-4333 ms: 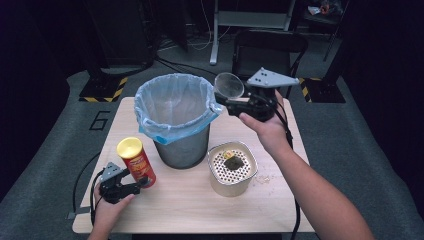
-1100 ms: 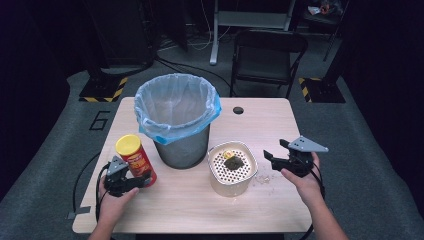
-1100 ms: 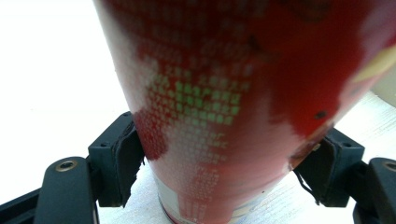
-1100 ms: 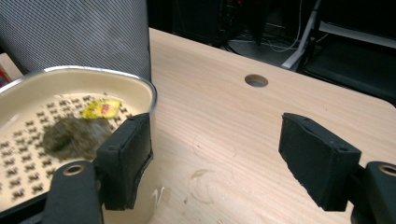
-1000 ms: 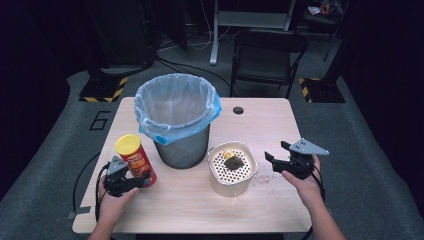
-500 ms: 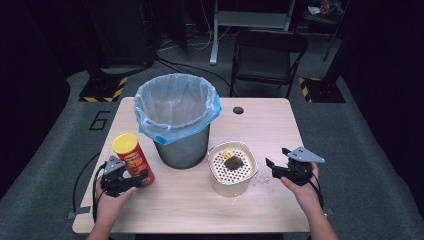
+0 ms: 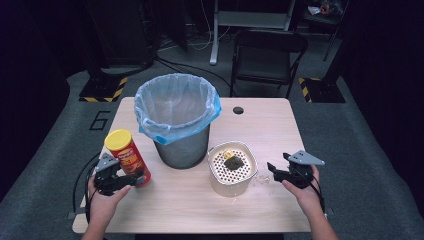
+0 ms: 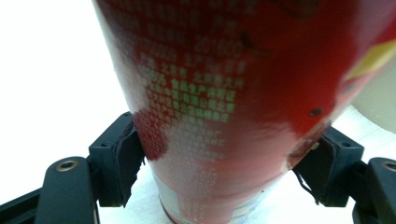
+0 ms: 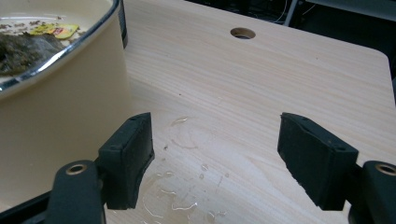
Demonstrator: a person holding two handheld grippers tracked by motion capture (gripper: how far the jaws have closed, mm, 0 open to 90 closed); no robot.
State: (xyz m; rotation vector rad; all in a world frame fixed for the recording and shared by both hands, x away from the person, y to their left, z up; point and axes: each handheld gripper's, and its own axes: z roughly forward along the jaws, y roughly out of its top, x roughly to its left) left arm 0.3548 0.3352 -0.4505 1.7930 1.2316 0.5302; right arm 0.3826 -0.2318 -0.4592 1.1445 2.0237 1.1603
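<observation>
Chip can (image 7: 128,157), red with yellow lid: upright on bench (image 7: 280,130) near left front corner, just beside lined bin (image 7: 176,120). Clamped low on its body by left claw (image 7: 121,180) (pads (image 8: 126,158) pressed against both sides). Right claw (image 7: 272,170): spread wide, holding nothing, low over wet patch (image 9: 180,186) just right of cream strainer pot (image 7: 231,170).

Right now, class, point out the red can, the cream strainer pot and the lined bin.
red can (image 7: 131,159), high view, on its printed side.
cream strainer pot (image 7: 226,185), high view, on its front wall.
lined bin (image 7: 182,152), high view, on its grey wall.
</observation>
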